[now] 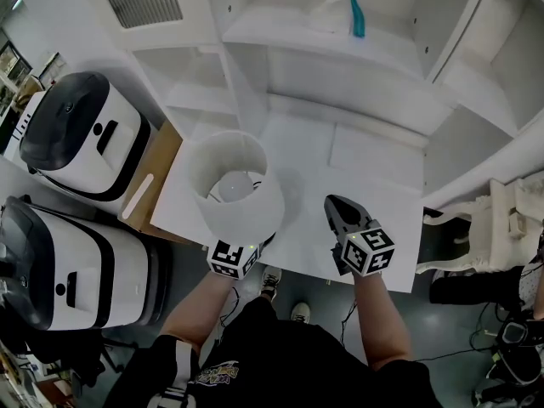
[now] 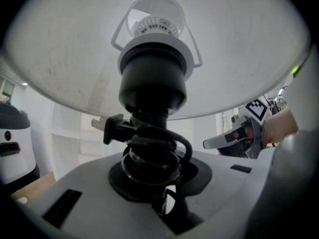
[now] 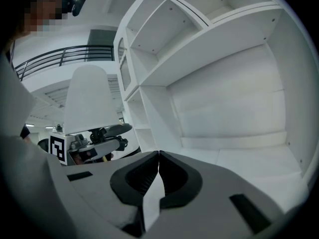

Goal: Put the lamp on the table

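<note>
- Table (image 1: 374, 155): white, shelving behind it.
- Lamp (image 1: 231, 184): upright, white shade, over the table's near-left part; cord wound round its black stem.
- Left gripper (image 2: 154, 183): jaws part-open, clamped on that stem.
- Right gripper (image 1: 337, 204): jaws together, empty, beside the lamp.

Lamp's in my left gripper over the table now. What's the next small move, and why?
Probably lower the left gripper straight down until the lamp rests on the white table. Its jaws clamp the cord-wrapped stem, the shade is upright over the table's near-left part, and the shut right gripper is off to the side.
</note>
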A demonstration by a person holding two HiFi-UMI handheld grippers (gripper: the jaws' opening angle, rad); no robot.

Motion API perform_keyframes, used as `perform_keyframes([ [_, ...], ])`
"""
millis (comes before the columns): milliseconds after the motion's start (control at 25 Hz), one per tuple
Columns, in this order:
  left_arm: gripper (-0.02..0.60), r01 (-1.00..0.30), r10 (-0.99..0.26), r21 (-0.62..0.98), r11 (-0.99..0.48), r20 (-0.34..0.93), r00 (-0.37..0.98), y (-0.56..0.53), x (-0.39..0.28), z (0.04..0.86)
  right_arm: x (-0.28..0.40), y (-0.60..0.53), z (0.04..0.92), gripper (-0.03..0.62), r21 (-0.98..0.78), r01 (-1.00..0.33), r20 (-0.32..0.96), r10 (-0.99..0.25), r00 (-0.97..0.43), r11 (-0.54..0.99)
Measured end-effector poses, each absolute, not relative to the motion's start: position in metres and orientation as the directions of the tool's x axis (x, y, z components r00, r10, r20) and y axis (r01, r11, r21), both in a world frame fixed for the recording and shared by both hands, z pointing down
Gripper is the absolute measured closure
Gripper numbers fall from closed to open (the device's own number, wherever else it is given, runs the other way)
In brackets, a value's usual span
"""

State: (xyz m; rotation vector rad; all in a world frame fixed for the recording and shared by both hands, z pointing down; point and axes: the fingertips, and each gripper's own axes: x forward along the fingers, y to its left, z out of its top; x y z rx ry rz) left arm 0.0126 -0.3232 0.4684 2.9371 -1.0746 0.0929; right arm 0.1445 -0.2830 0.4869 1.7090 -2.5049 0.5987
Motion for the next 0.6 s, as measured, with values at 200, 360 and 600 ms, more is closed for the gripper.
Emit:
perform_keyframes([
  [200,0.499,-0.632,-0.631,0.002,-0.775,0.063,0.773,-0.345,0.019,0.476,0.148,-0.302,0.493,0.568,-0.286,-0.912,0.269,-0.888,-0.372,0.295],
  [360,0.499,-0.624,-0.621,0.018,-0.781,0.073,0.780,-0.368,0.022,0.485,0.149,-0.322,0.500,0.569,-0.290,-0.916,0.294,-0.885,-0.361,0.277],
  [600,0.499,-0.613,-0.610,0.024,-0.789,0.078,0.788,-0.393,0.028,0.497,0.150,-0.341,0.511,0.569,-0.297,-0.921,0.320,-0.883,-0.344,0.251],
])
